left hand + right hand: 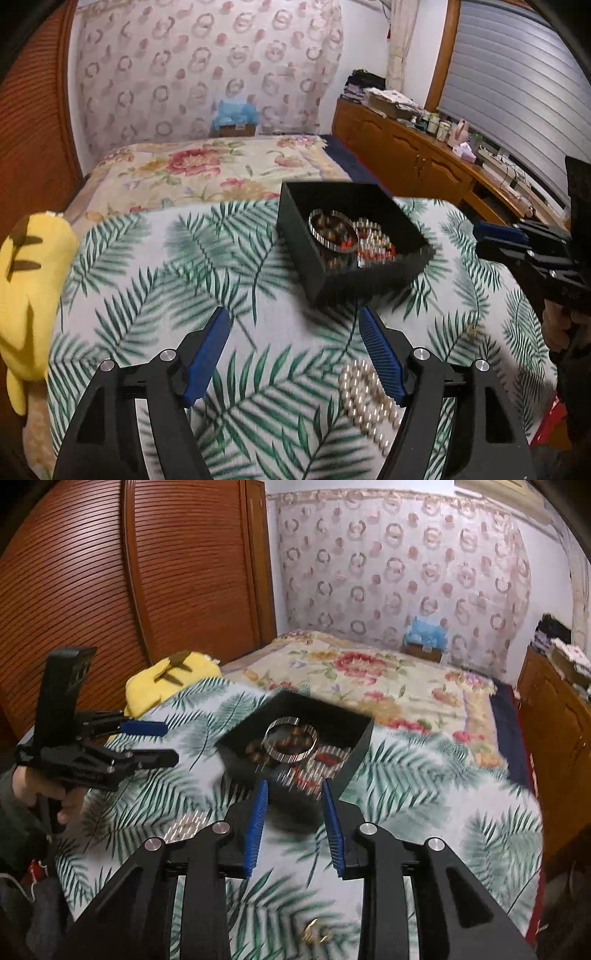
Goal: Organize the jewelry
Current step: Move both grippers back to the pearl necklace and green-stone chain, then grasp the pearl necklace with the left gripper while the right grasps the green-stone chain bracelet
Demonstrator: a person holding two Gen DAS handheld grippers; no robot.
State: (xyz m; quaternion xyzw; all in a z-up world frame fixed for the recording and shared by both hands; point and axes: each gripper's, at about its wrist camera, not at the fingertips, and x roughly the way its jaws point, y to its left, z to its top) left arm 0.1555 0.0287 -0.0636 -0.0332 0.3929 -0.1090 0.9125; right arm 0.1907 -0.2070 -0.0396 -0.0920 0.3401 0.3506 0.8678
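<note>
A black open box (325, 254) sits on the palm-leaf cloth and holds a silver bangle (332, 230), brown beads and a red-and-pearl string. It also shows in the right wrist view (354, 760). A pearl necklace (365, 398) lies on the cloth beside my left gripper's right finger. My left gripper (293, 317) is open and empty, short of the box. My right gripper (295, 790) is open and empty, its fingertips at the box's near corner. A small gold piece (314, 936) lies on the cloth below the right gripper. The pearls show blurred in the right wrist view (184, 825).
A yellow plush toy (29, 288) sits at the cloth's left edge. A floral bedspread (207, 170) lies beyond. A wooden dresser (417, 155) with clutter runs along the right. A slatted wooden wardrobe (129, 572) stands on the left.
</note>
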